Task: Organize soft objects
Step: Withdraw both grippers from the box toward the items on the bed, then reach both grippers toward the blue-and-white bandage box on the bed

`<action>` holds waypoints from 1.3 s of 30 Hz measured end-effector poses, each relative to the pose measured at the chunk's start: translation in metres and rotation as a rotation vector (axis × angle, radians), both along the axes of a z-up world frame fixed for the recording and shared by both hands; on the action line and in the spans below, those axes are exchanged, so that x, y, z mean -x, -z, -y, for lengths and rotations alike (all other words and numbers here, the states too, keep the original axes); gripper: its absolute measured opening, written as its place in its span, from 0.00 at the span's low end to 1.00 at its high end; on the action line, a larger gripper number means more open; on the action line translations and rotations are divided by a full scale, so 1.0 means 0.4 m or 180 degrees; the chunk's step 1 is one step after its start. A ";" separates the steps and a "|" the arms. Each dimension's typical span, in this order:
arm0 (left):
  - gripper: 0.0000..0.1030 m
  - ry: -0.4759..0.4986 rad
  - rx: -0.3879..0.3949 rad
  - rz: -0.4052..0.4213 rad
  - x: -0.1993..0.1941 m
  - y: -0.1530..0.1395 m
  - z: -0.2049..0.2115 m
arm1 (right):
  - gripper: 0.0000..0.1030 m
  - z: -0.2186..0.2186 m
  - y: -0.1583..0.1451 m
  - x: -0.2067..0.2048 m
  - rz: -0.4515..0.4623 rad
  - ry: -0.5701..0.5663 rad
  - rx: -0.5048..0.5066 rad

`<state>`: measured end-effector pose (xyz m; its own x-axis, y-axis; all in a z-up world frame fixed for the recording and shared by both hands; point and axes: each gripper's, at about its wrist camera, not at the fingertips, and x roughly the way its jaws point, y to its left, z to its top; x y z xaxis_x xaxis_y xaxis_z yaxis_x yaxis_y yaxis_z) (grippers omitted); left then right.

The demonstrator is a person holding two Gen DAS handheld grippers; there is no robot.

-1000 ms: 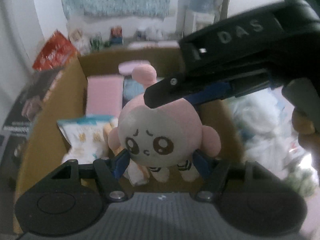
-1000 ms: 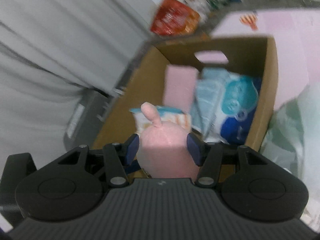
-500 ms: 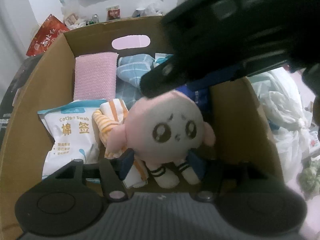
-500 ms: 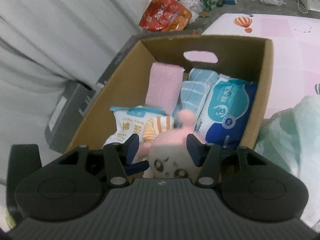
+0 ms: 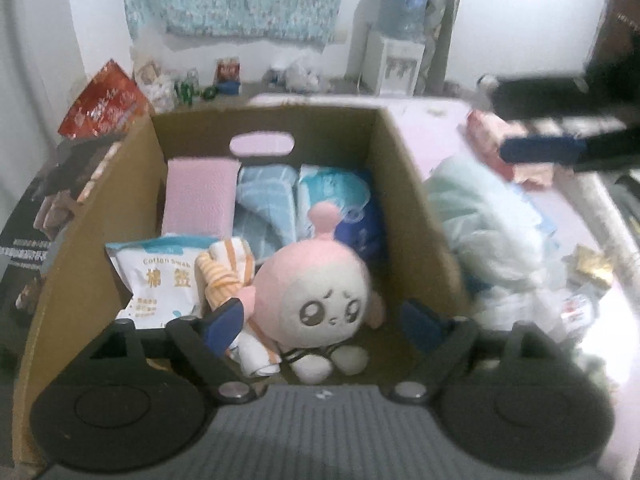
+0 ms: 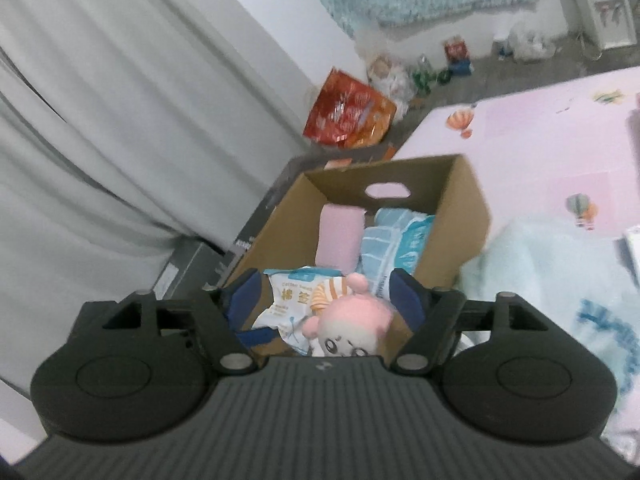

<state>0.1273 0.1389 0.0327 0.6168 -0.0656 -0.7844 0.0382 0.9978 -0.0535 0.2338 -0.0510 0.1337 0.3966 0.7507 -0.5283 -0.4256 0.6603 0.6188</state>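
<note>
Cardboard box [image 5: 404, 184] on pink mat [image 6: 540, 148], packed with soft goods. Pink plush doll [image 5: 316, 292] lying face-up in near part of box, touching orange striped cloth [image 5: 224, 272] and beside cotton swab pack [image 5: 160, 280]. Left tongs [image 5: 320, 316] wide, gripping nothing, over doll. Right tongs [image 6: 324, 300] wide, empty, above box.
</note>
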 end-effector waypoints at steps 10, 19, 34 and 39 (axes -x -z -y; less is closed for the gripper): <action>0.92 0.0143 -0.0188 0.0665 0.151 -0.110 0.079 | 0.81 0.339 -0.030 0.177 0.0341 0.0741 -0.0065; 0.98 0.0531 -0.0130 0.0876 0.214 -0.172 0.194 | 0.83 0.528 0.052 0.259 0.0281 0.1177 -0.0049; 0.93 0.1129 -0.0392 0.0095 -0.212 -0.037 0.538 | 0.79 0.592 0.210 -0.072 -0.0385 0.1295 0.0172; 0.81 0.0851 -0.0011 -0.0366 -0.390 0.059 0.578 | 0.66 0.634 0.279 -0.170 -0.0577 0.1407 0.0138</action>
